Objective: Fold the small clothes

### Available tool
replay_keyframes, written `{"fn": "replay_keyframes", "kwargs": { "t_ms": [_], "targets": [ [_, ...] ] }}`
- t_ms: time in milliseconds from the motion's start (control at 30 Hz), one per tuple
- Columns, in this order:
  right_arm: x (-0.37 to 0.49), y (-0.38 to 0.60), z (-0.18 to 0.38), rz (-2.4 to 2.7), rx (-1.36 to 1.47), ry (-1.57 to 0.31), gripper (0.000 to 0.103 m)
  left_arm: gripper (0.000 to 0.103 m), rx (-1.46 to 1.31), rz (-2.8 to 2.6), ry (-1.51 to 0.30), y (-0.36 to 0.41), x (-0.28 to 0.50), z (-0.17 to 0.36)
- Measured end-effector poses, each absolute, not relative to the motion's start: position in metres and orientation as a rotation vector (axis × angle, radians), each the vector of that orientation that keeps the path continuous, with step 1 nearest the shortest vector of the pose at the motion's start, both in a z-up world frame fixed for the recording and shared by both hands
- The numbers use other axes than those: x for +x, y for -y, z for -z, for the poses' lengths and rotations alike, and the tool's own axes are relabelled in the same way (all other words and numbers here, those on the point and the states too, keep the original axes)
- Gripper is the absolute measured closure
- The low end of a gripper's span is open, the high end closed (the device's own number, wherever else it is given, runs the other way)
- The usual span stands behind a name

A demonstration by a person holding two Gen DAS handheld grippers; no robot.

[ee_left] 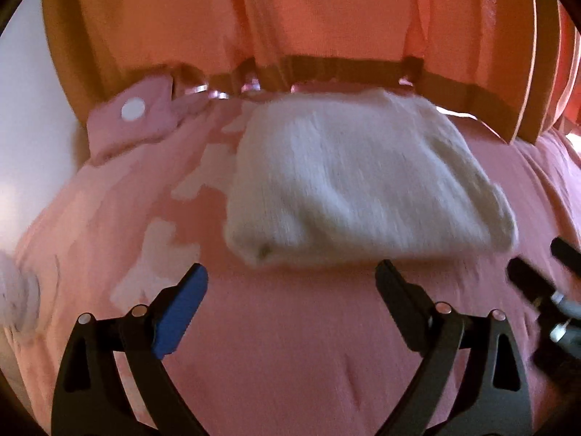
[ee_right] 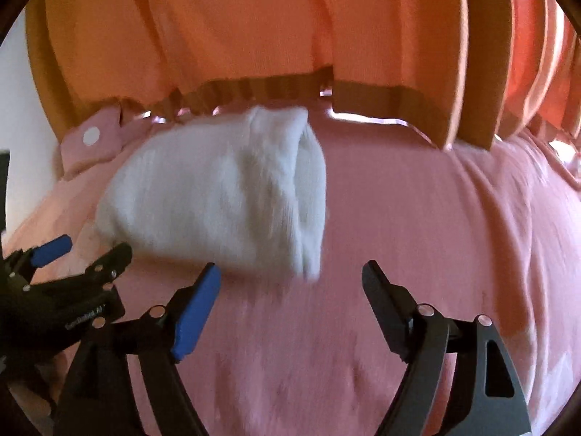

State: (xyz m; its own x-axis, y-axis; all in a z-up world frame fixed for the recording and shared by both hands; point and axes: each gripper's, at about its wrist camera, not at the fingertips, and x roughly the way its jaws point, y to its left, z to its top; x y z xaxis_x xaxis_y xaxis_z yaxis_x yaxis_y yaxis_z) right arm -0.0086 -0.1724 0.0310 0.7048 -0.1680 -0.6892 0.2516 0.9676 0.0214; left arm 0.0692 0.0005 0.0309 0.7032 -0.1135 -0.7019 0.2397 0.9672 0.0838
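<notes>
Risk as we see it: white knit garment (ee_left: pixel 348 178) lies folded on the pink bedspread (ee_left: pixel 290 345), w/ left gripper (ee_left: pixel 290 283) and right gripper (ee_right: pixel 290 283) both wide open, empty. A stray finger could snag the near edge (knit's loose) and undo our fold.

Fuzzy white knit garment (ee_left: pixel 348 178) on soft matt pink bedcover (ee_left: pixel 290 345).

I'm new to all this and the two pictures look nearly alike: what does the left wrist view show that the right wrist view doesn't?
Only the left wrist view shows pale patches printed on the pink bedding left of the white knit garment. Only the right wrist view shows the garment's open rolled end. Both show the garment lying free, a pink flap with a white dot, orange curtains, and the left gripper and right gripper, jaws open and empty.
</notes>
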Motion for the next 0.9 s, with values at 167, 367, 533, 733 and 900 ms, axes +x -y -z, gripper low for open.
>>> {"fn": "replay_keyframes", "kwargs": {
  "t_ms": [167, 367, 533, 733, 900],
  "targets": [
    [-0.018, 0.156, -0.021, 0.265, 0.053, -0.739, 0.020, 0.012, 0.203, 0.145, -0.786, 0.003, 0.050, -0.008],
    [-0.019, 0.157, -0.018, 0.299, 0.057, -0.711, 0.019, 0.012, 0.168, 0.109, -0.802, 0.003, 0.051, 0.005],
    [-0.015, 0.164, -0.003, 0.300, 0.129, -0.759, 0.019, 0.012, 0.158, 0.077, -0.792, 0.002, 0.055, 0.007],
    [-0.013, 0.158, 0.005, 0.328, 0.091, -0.746, 0.019, 0.012, 0.154, 0.047, -0.800, 0.003, 0.058, 0.015],
    [-0.013, 0.162, 0.006, 0.324, 0.105, -0.754, 0.019, 0.012, 0.158, 0.050, -0.797, 0.003, 0.058, 0.015]
  ]
}}
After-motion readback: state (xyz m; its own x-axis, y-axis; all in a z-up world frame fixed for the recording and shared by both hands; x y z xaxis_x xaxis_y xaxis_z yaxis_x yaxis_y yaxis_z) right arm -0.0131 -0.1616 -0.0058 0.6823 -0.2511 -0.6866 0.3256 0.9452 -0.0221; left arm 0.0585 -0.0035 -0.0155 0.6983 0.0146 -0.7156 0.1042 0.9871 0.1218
